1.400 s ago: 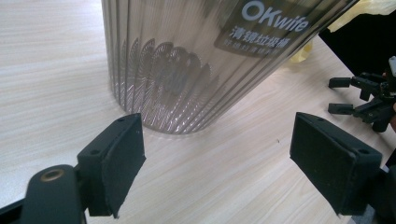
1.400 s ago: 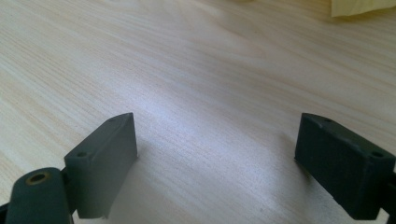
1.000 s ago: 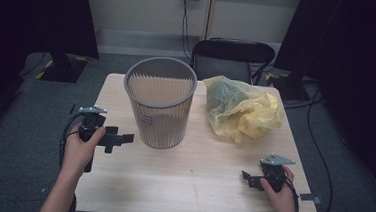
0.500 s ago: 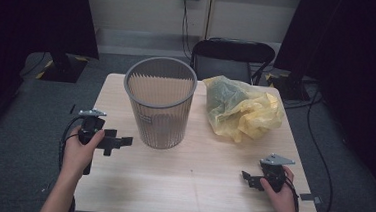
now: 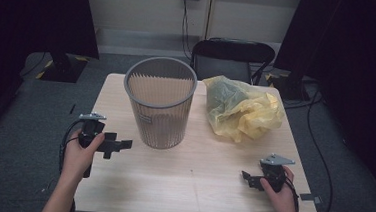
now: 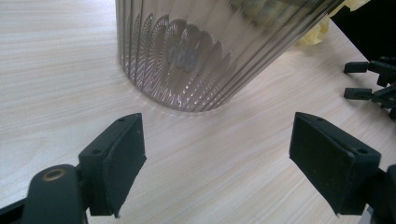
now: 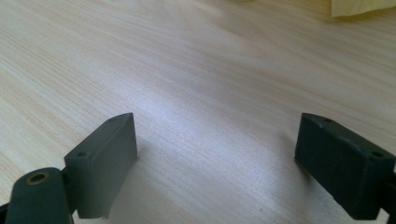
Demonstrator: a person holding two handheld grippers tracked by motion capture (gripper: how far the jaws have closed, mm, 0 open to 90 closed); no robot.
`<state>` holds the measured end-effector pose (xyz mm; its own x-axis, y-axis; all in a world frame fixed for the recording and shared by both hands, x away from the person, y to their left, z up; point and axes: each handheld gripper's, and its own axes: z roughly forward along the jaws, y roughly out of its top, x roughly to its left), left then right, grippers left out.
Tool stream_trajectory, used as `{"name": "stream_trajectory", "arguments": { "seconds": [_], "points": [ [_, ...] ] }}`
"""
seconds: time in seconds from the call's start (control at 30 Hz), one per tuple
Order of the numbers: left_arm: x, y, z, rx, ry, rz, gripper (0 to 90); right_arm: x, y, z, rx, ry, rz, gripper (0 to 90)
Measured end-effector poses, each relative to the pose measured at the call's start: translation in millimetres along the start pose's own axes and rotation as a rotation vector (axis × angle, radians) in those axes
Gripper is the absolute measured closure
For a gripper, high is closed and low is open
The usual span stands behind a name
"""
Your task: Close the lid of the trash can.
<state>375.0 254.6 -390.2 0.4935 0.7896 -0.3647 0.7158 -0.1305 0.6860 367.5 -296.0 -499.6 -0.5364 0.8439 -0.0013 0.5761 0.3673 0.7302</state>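
A grey mesh bin (image 5: 159,102) stands upright on the far middle of the tabletop (image 5: 196,177). To its right, a crumpled yellow bag (image 5: 241,109) lies on the wood, near the bin but apart from it.

The left gripper (image 5: 123,144) is held in the person's left hand (image 5: 80,153) over the left side of the tabletop, pointing right toward the bin's lower wall and stopping just short of it. In the left gripper view its fingers (image 6: 116,158) stand wide apart with nothing between them, and the bin (image 6: 205,51) rises right ahead, its ribbed wall meeting the wood beyond the finger tips. A scrap of the bag (image 6: 317,32) peeks out past the bin's right edge, and the other gripper (image 6: 373,86) shows far off at the right border.

The right gripper (image 5: 246,179) sits low near the front right corner, held in the right hand (image 5: 282,200), pointing left, well apart from both the bin and the bag. In the right gripper view its fingers (image 7: 105,161) are spread wide over bare wood and hold nothing; a corner of the bag (image 7: 359,7) shows at the top right.

A black chair (image 5: 232,56) stands behind the table.
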Motion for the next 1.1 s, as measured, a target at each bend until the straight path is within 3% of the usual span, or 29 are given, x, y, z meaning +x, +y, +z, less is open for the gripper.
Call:
{"name": "stream_trajectory", "arguments": {
  "seconds": [1.1],
  "points": [
    [12.0, -21.8, 4.6, 0.010, -0.005, -0.023, 18.2, 0.0, 0.0, 0.0, 0.000, 0.000, 0.000, 12.1]
  ]
}}
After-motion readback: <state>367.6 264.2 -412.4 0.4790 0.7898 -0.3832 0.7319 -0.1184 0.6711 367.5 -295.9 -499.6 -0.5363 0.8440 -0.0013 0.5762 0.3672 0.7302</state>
